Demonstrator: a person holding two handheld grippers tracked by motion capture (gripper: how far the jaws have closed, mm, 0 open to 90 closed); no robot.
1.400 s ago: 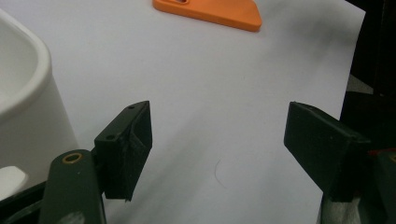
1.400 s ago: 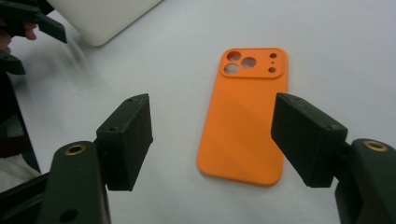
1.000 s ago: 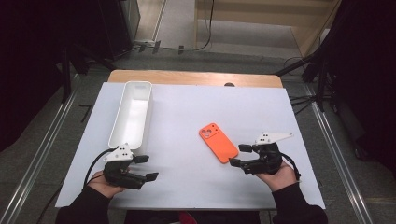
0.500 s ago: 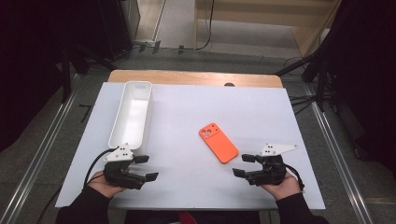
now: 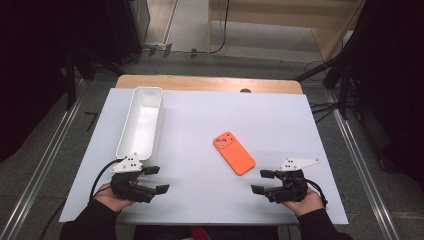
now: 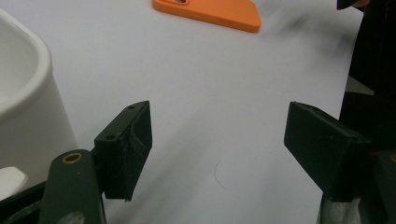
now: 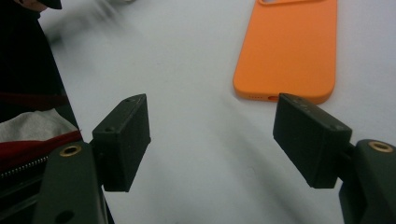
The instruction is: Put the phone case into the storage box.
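Orange phone [image 5: 233, 153] lies flat mid-sheet, camera end toward 11 o'clock. Right gripper [image 5: 265, 182] at its 5 o'clock, jaws released, empty. Left gripper [image 5: 156, 179] at 8 o'clock, jaws released, beside white tray [image 5: 124, 141].

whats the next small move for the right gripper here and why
Probably ease the right gripper forward toward the orange phone. Its jaws stand open and hold nothing, and the phone lies flat on the white table just ahead of them, apart from both jaws.
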